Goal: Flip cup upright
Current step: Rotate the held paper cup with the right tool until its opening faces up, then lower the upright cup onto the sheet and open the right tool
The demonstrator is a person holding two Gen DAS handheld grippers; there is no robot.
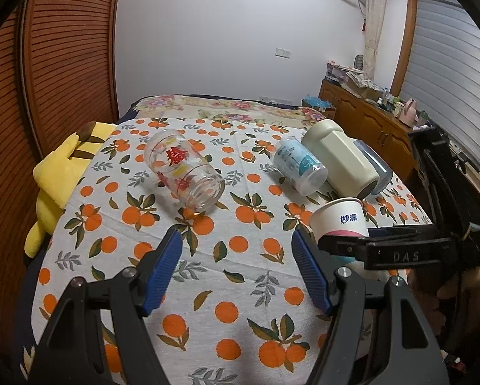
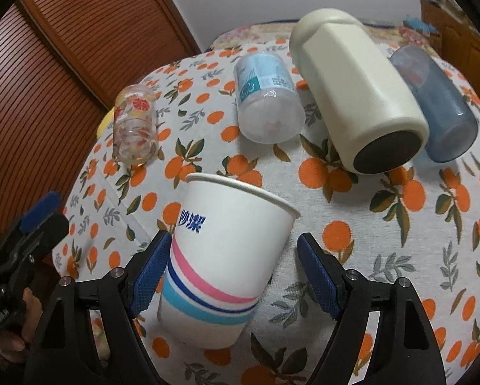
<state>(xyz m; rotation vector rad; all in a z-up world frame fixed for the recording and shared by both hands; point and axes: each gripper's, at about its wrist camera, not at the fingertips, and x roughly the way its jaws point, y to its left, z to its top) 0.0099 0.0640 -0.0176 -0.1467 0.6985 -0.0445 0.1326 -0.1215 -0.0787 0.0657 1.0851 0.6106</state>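
Observation:
A white paper cup (image 2: pixel 220 253) with pink and blue stripes stands upright on the orange-print cloth, between the open fingers of my right gripper (image 2: pixel 233 272). The left pad (image 2: pixel 150 276) is touching or nearly touching its side; the right pad (image 2: pixel 320 276) is clear of it. In the left wrist view the cup (image 1: pixel 341 218) shows at the right, behind the right gripper's black frame. My left gripper (image 1: pixel 236 272) is open and empty above the cloth. A printed glass (image 1: pixel 183 171), a clear plastic cup (image 1: pixel 299 165), a cream mug (image 1: pixel 342 160) and a blue tumbler (image 2: pixel 438 106) lie on their sides.
A yellow plush toy (image 1: pixel 58 179) lies at the table's left edge by the slatted wooden door (image 1: pixel 47 64). A wooden cabinet (image 1: pixel 368 118) with clutter stands at the far right. A flowered bedcover (image 1: pixel 223 109) lies beyond the table.

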